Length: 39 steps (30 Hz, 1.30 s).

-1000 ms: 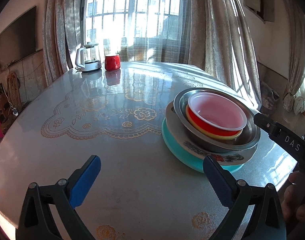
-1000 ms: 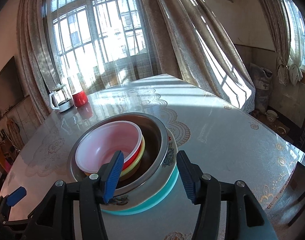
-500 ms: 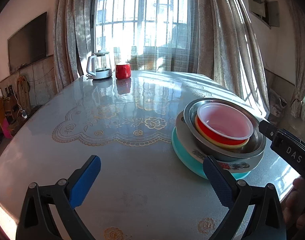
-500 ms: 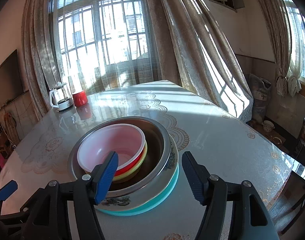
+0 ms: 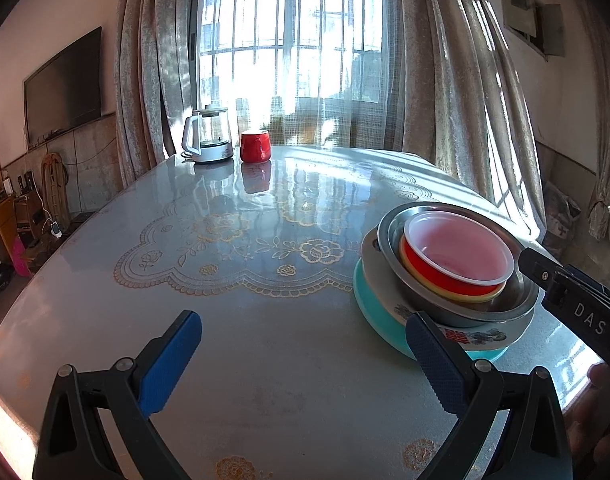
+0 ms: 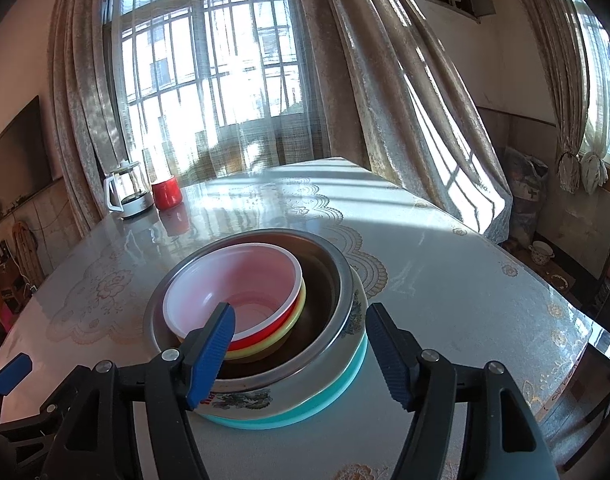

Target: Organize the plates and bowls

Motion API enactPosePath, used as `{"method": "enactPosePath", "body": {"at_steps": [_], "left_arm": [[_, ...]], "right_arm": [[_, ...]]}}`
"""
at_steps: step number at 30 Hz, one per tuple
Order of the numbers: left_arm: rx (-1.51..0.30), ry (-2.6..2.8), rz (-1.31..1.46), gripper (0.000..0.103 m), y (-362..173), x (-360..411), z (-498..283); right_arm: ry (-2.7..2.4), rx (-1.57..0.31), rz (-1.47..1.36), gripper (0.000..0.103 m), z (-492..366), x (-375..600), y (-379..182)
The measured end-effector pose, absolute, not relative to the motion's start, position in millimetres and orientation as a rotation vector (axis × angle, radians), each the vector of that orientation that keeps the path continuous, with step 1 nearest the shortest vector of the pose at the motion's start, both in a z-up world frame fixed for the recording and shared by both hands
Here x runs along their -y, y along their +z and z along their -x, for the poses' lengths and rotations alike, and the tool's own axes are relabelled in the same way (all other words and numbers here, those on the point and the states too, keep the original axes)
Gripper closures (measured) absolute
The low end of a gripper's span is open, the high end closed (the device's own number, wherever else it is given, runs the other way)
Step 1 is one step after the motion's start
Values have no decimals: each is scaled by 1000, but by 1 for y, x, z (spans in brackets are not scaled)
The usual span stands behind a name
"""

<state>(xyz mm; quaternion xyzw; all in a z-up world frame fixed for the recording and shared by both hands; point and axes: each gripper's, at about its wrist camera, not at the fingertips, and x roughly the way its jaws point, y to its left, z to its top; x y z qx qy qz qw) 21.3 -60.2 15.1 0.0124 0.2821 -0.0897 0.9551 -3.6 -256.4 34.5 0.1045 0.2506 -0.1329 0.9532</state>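
One stack stands near the table's right front edge: a teal plate [image 5: 371,316], a patterned white plate [image 5: 477,336], a steel bowl [image 5: 465,312], a yellow bowl [image 5: 457,292] and a red bowl with a white inside [image 5: 457,252] on top. It also shows in the right wrist view, with the red bowl [image 6: 233,284] inside the steel bowl [image 6: 337,276]. My left gripper [image 5: 301,360] is open and empty, low over the table left of the stack. My right gripper [image 6: 301,348] is open and empty, just in front of the stack and above its near rim.
A glass kettle [image 5: 207,138] and a red mug [image 5: 255,146] stand at the table's far end by the curtained window. The round table [image 5: 225,280] has a glossy lace-patterned top. A chair [image 6: 609,280] stands at the right, and the right gripper's body [image 5: 577,304] reaches in beside the stack.
Both grippers have drawn back and risen a little, so the stack looks slightly farther away. Both stay open and the stack has not moved.
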Motion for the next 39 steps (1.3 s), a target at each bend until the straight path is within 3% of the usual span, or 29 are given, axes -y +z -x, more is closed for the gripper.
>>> {"method": "enactPosePath", "body": {"at_steps": [39], "left_arm": [[-596,-207,-37,0,14,63,-20]], "right_arm": [[-262,-514,-215,34,4,252,33]]}}
